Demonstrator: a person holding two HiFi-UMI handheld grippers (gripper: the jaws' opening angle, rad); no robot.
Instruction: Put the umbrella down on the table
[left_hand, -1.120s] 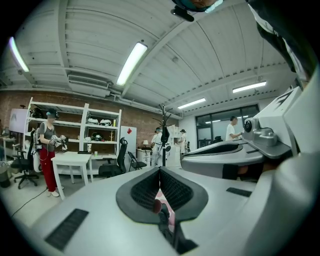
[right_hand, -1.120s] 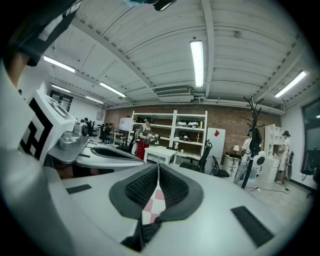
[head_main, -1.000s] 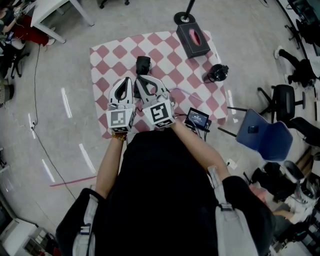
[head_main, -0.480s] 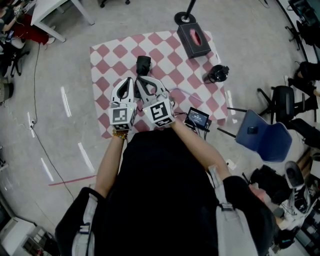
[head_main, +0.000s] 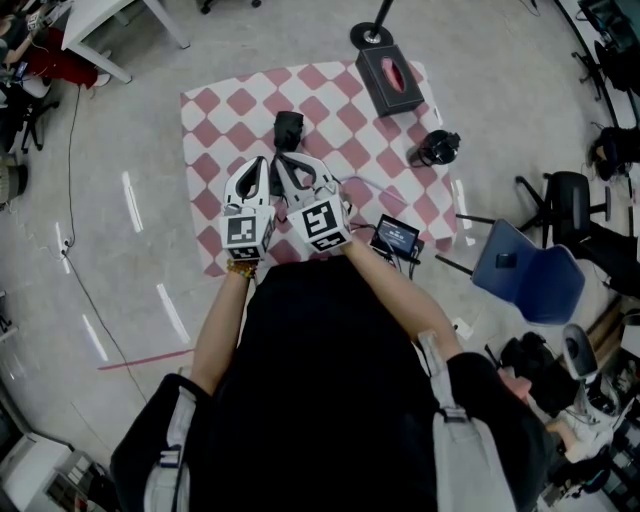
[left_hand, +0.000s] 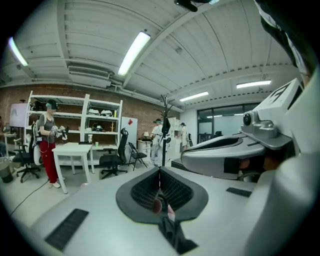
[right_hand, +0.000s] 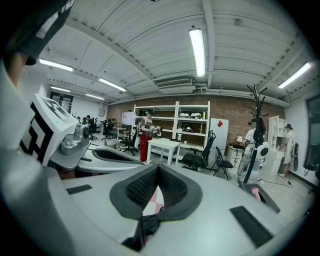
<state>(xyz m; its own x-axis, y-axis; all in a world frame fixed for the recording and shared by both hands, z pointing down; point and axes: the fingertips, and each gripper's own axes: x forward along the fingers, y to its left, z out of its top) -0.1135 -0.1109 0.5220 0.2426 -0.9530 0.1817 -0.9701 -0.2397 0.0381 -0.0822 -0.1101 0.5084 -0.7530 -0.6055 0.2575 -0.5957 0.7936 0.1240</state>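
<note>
The umbrella (head_main: 288, 128) is black and folded, in the upper middle of the head view. It lies just above the tips of both grippers, and its near end reaches down between them.

The left gripper (head_main: 263, 163) has its jaws pressed fully together. In the left gripper view a black piece of the umbrella sits caught low in the seam between them. The right gripper (head_main: 287, 160) stands just to the right of it, the two bodies almost touching. Its jaws meet at the tips, and in the right gripper view a fold of the black fabric is pinched in the lower part of the gap. Both grippers thus hold the umbrella by its near end. I cannot tell whether its far end rests on the cloth or hangs just over it.

Under them is the desk (head_main: 215, 110), covered by a red and white checked cloth. A small screen (head_main: 395, 237) lies at the lower right of the cloth, a dark box (head_main: 385, 80) with a pink opening at the upper right, and a black round object (head_main: 437, 147) at the right edge. A blue chair (head_main: 530, 270) stands further right, on the floor.
</note>
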